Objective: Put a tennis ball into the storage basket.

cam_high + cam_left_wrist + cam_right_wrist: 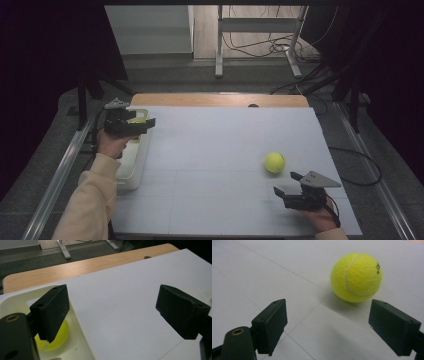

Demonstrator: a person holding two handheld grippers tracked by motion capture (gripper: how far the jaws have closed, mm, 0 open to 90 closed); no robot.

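Wood table (220,99) w/ white sheet (225,150); on it: tennis ball (274,162), white tray (131,165) at left edge.

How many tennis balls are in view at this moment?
2. One ball lies on the white table sheet, just ahead of the open right gripper. The other ball sits in the white bin under the open left gripper. The bin may hide more.

Tennis ball (53,338) in the tray (80,345), half hidden behind the left claw (112,312).
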